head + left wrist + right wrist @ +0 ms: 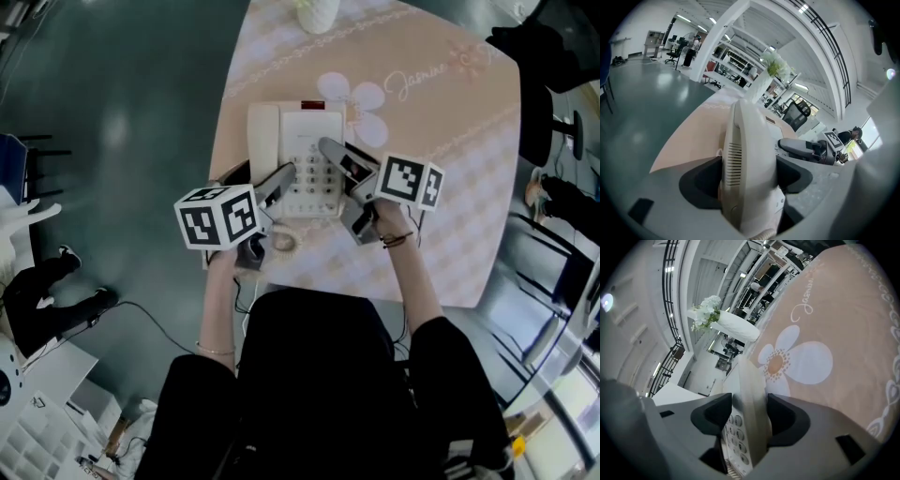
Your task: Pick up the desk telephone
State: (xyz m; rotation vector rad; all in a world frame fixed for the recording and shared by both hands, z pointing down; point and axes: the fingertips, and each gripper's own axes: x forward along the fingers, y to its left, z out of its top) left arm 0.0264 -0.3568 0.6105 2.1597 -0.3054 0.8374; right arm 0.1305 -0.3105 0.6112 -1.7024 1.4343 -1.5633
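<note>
Handset (750, 154), long axis near-to-far, between my open left fingers (701, 183); right fingers (712, 416) clamp desk telephone (309, 131) at its right edge.

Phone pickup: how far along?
Done: left tool straddles the handset; right tool pinches the keypad side of the telephone. In hand: settling both grips. Left: the lift; the telephone lies flat on the table.

Glossy grey floor (131, 112) — peach floral tablecloth (469, 206); white column (717, 42), ceiling strip lights (684, 18), distant office chair (672, 55).
</note>
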